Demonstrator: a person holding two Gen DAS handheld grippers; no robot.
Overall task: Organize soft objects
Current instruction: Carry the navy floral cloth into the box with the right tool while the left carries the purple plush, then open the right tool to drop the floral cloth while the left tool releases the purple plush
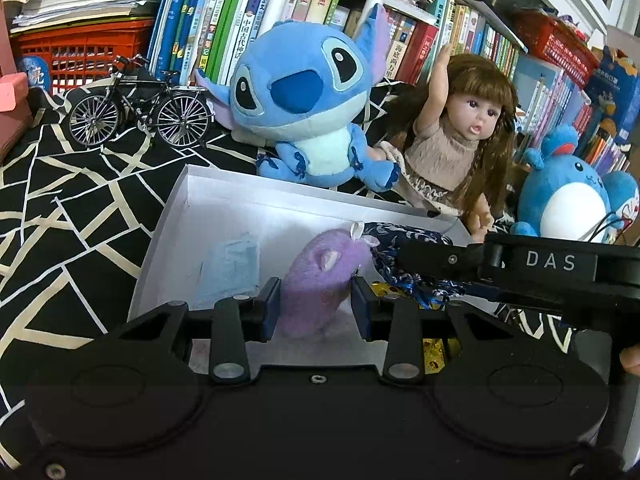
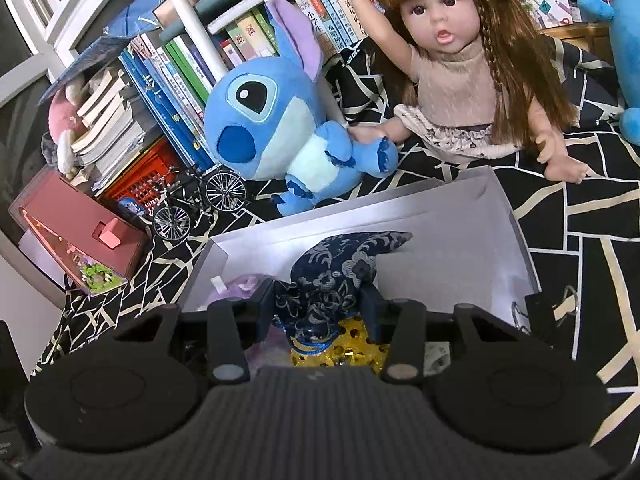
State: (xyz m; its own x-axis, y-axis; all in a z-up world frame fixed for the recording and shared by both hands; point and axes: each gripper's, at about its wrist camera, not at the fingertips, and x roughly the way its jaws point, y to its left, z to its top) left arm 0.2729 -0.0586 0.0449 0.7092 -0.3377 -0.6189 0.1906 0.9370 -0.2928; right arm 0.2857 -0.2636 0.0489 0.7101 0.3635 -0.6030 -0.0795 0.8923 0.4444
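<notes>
A small purple furry plush (image 1: 320,276) sits between the fingers of my left gripper (image 1: 316,300), which is shut on it over the white box (image 1: 176,220). My right gripper (image 2: 320,308) is shut on a dark blue patterned cloth pouch (image 2: 340,268), held over the same white box (image 2: 516,224). The right gripper reaches in from the right in the left wrist view, with the blue pouch (image 1: 396,244) beside the purple plush. A folded light blue cloth (image 1: 232,268) lies on the box floor. A gold sequinned item (image 2: 352,344) lies under the pouch. The purple plush (image 2: 240,286) peeks out left of the pouch.
A blue Stitch plush (image 1: 304,96) and a long-haired doll (image 1: 460,136) sit behind the box, against a bookshelf (image 1: 224,12). A round blue plush (image 1: 572,192) is at right, a model bicycle (image 1: 140,108) and a red crate (image 1: 84,48) at left, a pink case (image 2: 76,228) nearby.
</notes>
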